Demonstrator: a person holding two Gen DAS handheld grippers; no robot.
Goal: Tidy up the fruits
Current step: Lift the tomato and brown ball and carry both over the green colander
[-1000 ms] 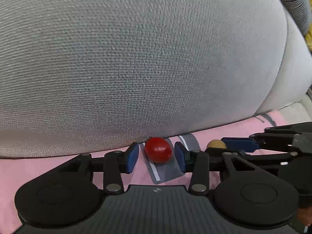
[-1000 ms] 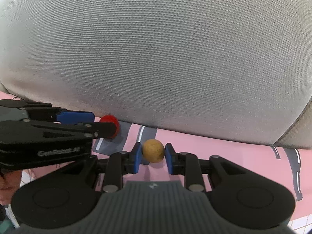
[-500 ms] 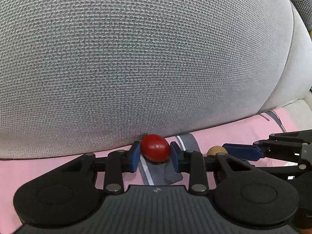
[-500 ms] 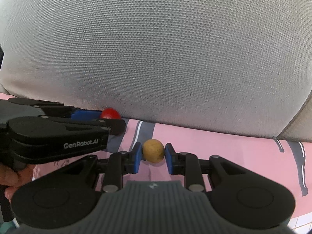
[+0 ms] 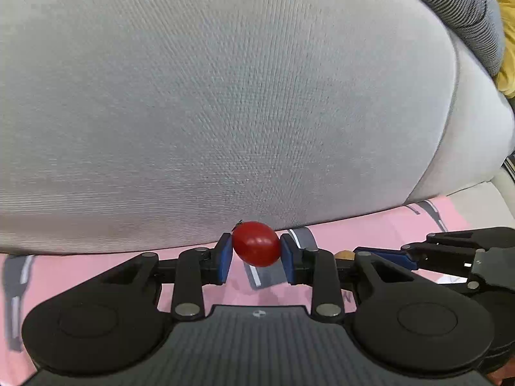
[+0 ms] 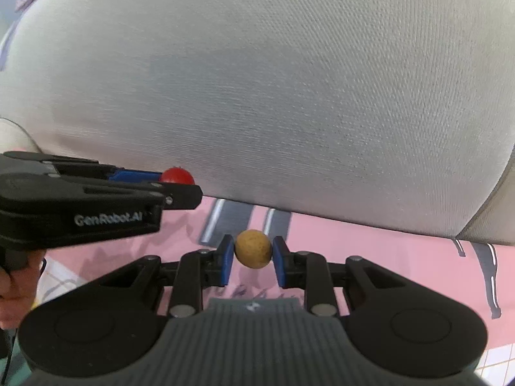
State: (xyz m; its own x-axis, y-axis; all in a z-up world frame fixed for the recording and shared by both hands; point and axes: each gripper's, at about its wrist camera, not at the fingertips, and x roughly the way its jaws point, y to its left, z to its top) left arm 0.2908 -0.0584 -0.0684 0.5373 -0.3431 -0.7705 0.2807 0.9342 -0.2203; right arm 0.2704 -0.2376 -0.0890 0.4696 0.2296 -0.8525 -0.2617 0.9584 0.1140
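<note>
My left gripper [image 5: 256, 259] is shut on a small red tomato [image 5: 256, 243], held between its blue pads above the pink mat [image 5: 96, 265]. My right gripper [image 6: 253, 259] is shut on a small round tan fruit [image 6: 253, 248], also lifted off the mat. In the right wrist view the left gripper [image 6: 180, 189] sits to the left with the red tomato [image 6: 176, 175] at its tip. In the left wrist view the right gripper [image 5: 379, 255] reaches in from the right, and a sliver of the tan fruit [image 5: 343, 253] shows.
A large grey fabric cushion [image 5: 225, 96] fills the space right ahead of both grippers. The pink mat [image 6: 370, 247] with grey road markings lies below. A yellow item [image 5: 507, 32] and a striped grey cushion [image 5: 466, 6] are at the far upper right.
Both grippers have lifted a little with their fruits held; the left gripper closed on the tomato and rose higher than the right one.
</note>
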